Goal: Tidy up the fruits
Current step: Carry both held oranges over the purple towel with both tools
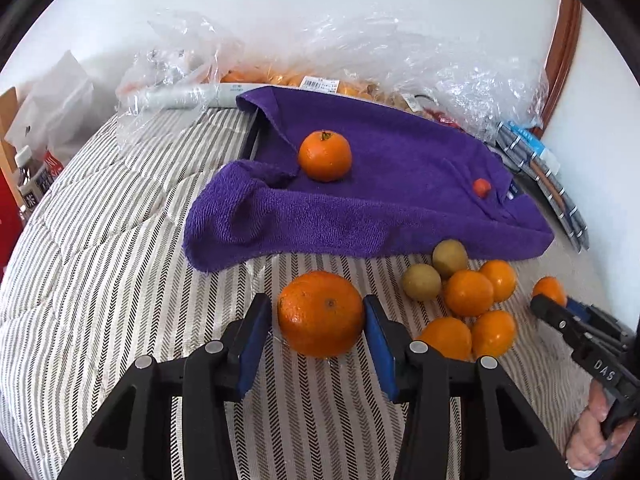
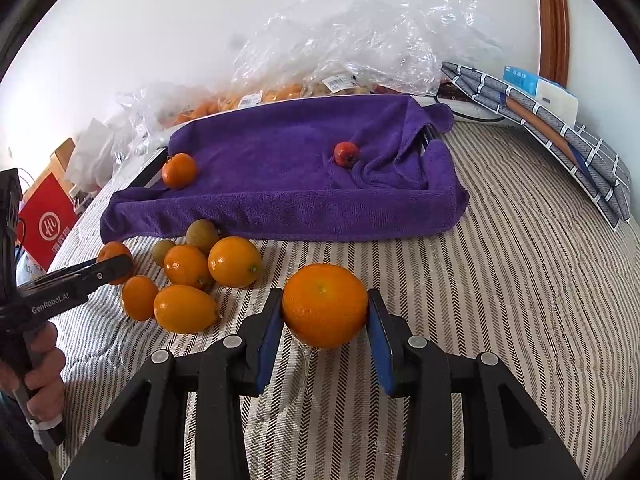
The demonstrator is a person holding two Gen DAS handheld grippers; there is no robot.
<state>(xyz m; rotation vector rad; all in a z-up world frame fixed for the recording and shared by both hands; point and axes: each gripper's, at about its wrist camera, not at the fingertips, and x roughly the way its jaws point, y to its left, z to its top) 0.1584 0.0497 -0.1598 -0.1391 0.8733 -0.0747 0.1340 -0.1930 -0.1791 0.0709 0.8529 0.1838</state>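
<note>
Both my jaws gripped oranges: left gripper [image 1: 318,316] one orange [image 1: 320,312], right gripper [image 2: 325,316] another [image 2: 325,305]. Best lift gently, place on far towel [image 2: 280,168].

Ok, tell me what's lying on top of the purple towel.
On the purple towel lie one orange and one small red fruit. The towel drapes over a dark-edged tray-like thing; what lies under it is hidden.
</note>
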